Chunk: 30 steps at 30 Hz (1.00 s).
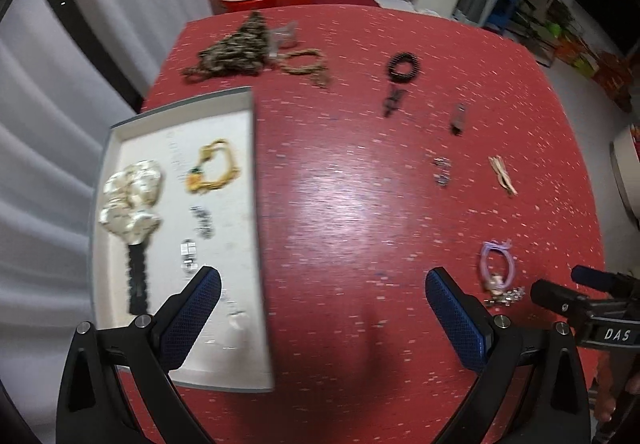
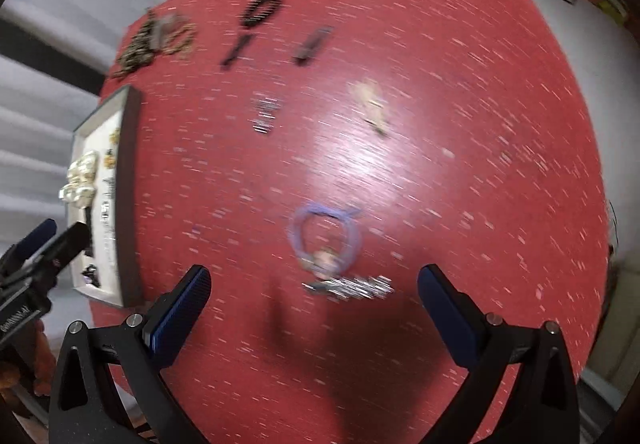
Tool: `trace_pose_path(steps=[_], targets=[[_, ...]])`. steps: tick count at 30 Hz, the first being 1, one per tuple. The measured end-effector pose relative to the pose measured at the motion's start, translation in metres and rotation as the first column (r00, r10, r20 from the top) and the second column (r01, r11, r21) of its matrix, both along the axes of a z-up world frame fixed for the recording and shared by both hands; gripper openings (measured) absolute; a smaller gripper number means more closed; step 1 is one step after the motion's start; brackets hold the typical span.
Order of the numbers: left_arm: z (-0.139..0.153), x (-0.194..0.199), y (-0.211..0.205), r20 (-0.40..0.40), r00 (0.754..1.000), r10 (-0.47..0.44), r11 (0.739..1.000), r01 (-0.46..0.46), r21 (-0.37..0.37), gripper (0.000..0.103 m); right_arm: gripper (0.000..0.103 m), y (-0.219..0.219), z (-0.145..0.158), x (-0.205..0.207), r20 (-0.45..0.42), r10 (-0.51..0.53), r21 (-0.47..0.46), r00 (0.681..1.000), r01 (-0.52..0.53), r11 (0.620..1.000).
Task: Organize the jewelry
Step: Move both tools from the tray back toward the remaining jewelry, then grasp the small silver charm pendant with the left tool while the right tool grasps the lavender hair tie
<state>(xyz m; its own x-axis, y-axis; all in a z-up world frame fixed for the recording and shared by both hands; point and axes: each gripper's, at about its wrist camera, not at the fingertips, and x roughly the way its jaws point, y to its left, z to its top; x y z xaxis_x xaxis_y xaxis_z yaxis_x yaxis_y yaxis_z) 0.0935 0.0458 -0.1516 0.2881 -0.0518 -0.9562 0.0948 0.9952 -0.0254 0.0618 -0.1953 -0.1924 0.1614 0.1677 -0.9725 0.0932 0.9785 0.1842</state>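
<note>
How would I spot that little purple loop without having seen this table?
Start at the red table. Just ahead of the open right claw lies the lilac hair tie. It is the only pastel ring there, with a small charm and a silvery piece beside it.

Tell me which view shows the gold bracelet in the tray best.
The left wrist view: the gold bracelet lies in plain sight on the white tray, seen from above. The right wrist view sees the tray edge-on, so the bracelet is only a small blurred yellow speck.
</note>
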Motion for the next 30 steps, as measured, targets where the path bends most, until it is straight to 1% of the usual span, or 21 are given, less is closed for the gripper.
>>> trace_pose_path(steps=[3, 6, 8, 11, 16, 23, 24, 26, 30], targets=[[-0.005, 0.002, -0.017, -0.013, 1.0, -0.013, 1.0, 0.013, 0.005, 0.102, 0.103, -0.016, -0.004, -0.01, -0.005, -0.012, -0.018, 1.0, 0.012, 1.0], [-0.014, 0.005, -0.03, -0.037, 0.999, -0.015, 1.0, 0.015, 0.007, 0.102, 0.103, -0.022, -0.008, -0.016, -0.011, 0.002, -0.035, 1.0, -0.002, 0.999], [-0.021, 0.008, -0.036, -0.061, 0.998, -0.008, 1.0, 0.008, -0.002, 0.102, 0.103, -0.023, -0.011, -0.02, -0.013, 0.01, -0.037, 1.0, -0.011, 0.999], [-0.029, 0.011, -0.044, -0.076, 0.997, 0.0, 1.0, -0.001, -0.016, 0.102, 0.103, -0.026, -0.012, -0.021, -0.009, 0.012, -0.03, 1.0, -0.013, 0.999], [-0.039, 0.021, -0.058, -0.068, 0.998, 0.002, 1.0, -0.002, -0.014, 0.102, 0.103, -0.024, -0.016, -0.013, 0.003, 0.012, -0.008, 1.0, -0.012, 1.0], [-0.052, 0.046, -0.076, -0.053, 0.999, -0.006, 0.999, 0.005, -0.032, 0.102, 0.102, -0.005, -0.024, -0.002, 0.023, 0.068, 0.009, 0.997, -0.068, 0.998], [-0.054, 0.049, -0.078, -0.052, 0.999, -0.008, 0.999, 0.006, -0.036, 0.1, 0.102, -0.002, -0.026, -0.001, 0.025, 0.074, 0.01, 0.997, -0.074, 0.997], [-0.062, 0.058, -0.082, -0.062, 0.998, -0.015, 0.999, 0.012, -0.041, 0.091, 0.101, 0.003, -0.03, 0.002, 0.028, 0.08, 0.01, 0.996, -0.08, 0.997], [-0.076, 0.073, -0.09, -0.071, 0.997, -0.028, 0.999, 0.025, -0.046, 0.091, 0.099, 0.012, -0.037, 0.005, 0.043, 0.092, -0.012, 0.995, -0.092, 0.996]])
